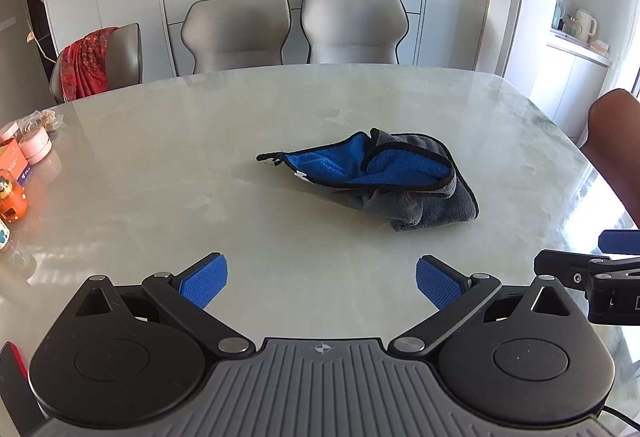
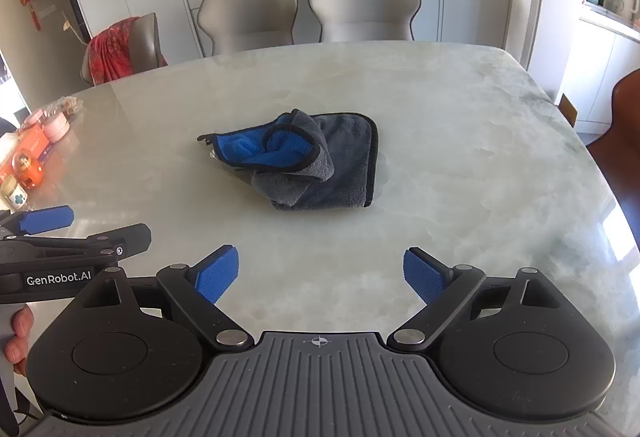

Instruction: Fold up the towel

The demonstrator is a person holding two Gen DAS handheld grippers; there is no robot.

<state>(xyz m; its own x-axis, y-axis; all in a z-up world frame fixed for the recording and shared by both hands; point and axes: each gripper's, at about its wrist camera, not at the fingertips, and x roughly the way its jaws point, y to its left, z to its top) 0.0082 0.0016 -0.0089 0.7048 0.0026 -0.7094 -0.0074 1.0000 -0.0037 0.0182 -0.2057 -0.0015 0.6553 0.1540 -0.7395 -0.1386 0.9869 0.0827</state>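
Observation:
A crumpled towel (image 1: 400,177), grey on one side and blue on the other with a black hem, lies near the middle of the pale marble table (image 1: 160,177). A corner with a small loop sticks out to its left. In the right wrist view the towel (image 2: 332,165) sits ahead and slightly left. My left gripper (image 1: 322,283) hangs open over the near table, well short of the towel, nothing between its blue pads. My right gripper (image 2: 320,275) is also open and empty, short of the towel. The left gripper (image 2: 48,233) shows at the right wrist view's left edge, beside a hand (image 2: 20,337).
Small boxes, jars and an orange toy (image 1: 12,197) crowd the table's left edge. Two grey chairs (image 1: 296,29) stand at the far side, one with a red cloth (image 1: 88,61) at the left, and a brown chair (image 1: 616,149) at the right.

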